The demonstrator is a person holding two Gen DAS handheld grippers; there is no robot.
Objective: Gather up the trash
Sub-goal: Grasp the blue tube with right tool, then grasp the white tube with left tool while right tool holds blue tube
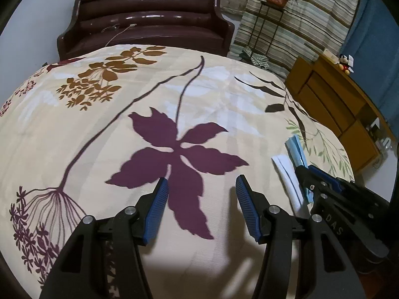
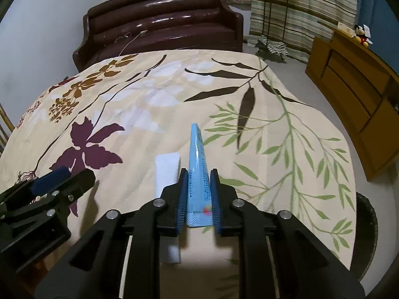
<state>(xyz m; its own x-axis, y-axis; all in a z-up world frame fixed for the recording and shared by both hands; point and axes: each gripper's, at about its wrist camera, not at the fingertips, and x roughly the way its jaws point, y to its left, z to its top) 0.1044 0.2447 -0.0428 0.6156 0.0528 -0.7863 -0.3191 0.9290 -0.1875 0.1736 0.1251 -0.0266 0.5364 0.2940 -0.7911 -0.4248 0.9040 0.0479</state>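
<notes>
Right gripper (image 2: 199, 194) was clamped on the blue wrapper (image 2: 198, 174), its pads pressed against both long edges near the crimped end, with the narrow end sticking out ahead over the flowered bedspread (image 2: 139, 104). I judged the wrapper light, thin and crinkly — likely to buckle or slide if squeezed at the tip, so a hold low down near the sealed seam seemed the safest place. A white wrapper (image 2: 166, 174) lay flat on the bedspread just beside the blue one, to its left, and looked just as flimsy; I would have taken it across its short width. Left gripper (image 1: 200, 189) hung about half open over the purple flower print with nothing between its jaws — free for that second piece.
</notes>
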